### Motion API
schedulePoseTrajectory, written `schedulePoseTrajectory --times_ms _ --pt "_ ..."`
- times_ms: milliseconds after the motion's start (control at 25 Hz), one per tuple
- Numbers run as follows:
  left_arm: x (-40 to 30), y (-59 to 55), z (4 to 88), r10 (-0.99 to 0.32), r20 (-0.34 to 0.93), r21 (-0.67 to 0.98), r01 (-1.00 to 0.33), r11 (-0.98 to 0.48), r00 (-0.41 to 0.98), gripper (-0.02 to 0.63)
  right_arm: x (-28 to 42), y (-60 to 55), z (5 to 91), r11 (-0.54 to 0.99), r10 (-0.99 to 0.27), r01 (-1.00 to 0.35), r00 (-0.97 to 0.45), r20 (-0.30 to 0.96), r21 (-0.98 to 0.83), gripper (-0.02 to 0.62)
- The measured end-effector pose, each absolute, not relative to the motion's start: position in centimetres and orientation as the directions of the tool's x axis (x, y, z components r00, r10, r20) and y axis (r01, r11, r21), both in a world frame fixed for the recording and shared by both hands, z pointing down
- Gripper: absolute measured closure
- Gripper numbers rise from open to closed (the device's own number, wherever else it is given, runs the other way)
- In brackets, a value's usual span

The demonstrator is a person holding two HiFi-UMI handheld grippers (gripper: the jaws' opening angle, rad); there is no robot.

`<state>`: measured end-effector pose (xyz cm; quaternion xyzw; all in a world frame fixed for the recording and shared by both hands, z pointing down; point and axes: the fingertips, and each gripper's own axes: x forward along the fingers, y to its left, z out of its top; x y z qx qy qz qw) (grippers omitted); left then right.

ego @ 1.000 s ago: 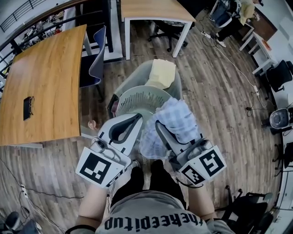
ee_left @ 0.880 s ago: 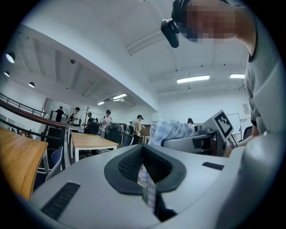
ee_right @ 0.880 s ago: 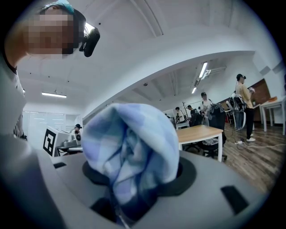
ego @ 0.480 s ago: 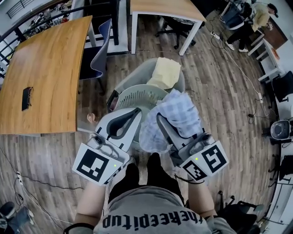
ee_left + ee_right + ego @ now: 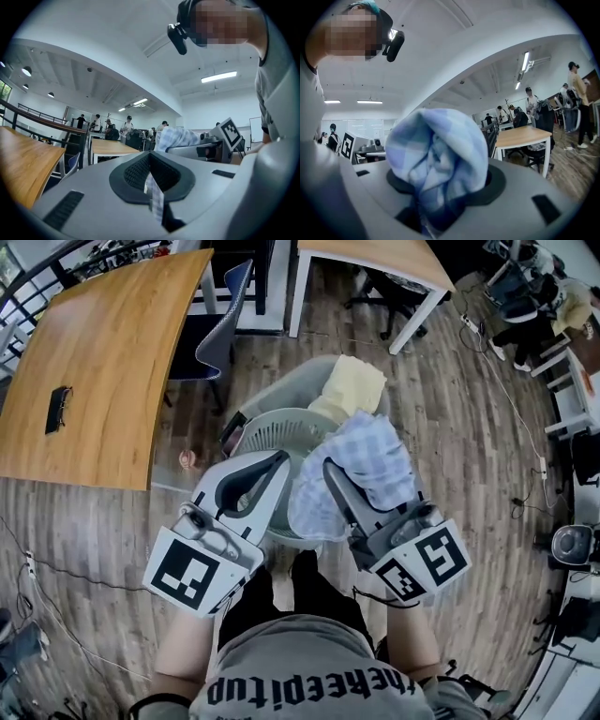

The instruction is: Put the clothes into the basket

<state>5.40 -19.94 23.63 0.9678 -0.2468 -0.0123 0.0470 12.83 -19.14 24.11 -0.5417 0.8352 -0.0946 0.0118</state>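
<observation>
A blue-and-white checked cloth (image 5: 370, 460) is bunched over my right gripper (image 5: 330, 470), which is shut on it; in the right gripper view the cloth (image 5: 436, 154) fills the jaws. My left gripper (image 5: 278, 465) is shut on a thin strip of the same cloth (image 5: 153, 194). Both grippers hang side by side above the near rim of the round pale basket (image 5: 272, 427). The cloth droops over the basket's right side. The basket's floor is mostly hidden.
A grey tub (image 5: 281, 390) holding a yellow cloth (image 5: 352, 390) stands just behind the basket. A wooden table (image 5: 103, 371) lies to the left with a blue chair (image 5: 220, 334) beside it. Another table (image 5: 375, 259) and office chairs stand further back.
Both grippers have carried the checked cloth a little forward, closer to the tub with the yellow cloth. Neither grip has changed.
</observation>
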Motion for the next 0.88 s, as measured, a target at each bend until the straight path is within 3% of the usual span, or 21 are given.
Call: schedulePoseTrajectory --times_ms 280,440,600,760,880 --pt "5.5 -21.0 24.2 -0.536 0.032 0.122 -0.536 -0.835 0.843 0.592 13.5 -21.2 25.3 0.441 -0.878 -0.878 -0.465 0.112 -0.183 0.344" --pt "5.6 -21.4 24.0 -0.56 -0.012 0.119 -0.554 -0.824 0.829 0.592 13.5 -21.9 26.7 0.465 -0.861 -0.865 -0.492 0.132 -0.188 0.342" --pt "5.3 -21.2 25.2 -0.587 0.058 0.145 -0.589 -0.795 0.807 0.592 13.4 -22.3 27.8 0.491 -0.839 -0.848 -0.523 0.154 -0.2 0.341" --pt "4.9 -21.6 25.1 -0.621 0.02 0.133 -0.618 -0.775 0.784 0.592 13.2 -22.9 29.3 0.51 -0.82 -0.834 -0.545 0.172 -0.211 0.337" --pt "4.6 -21.3 26.2 -0.628 0.067 0.159 -0.629 -0.761 0.776 0.592 13.2 -23.3 30.4 0.517 -0.812 -0.829 -0.554 0.184 -0.214 0.337"
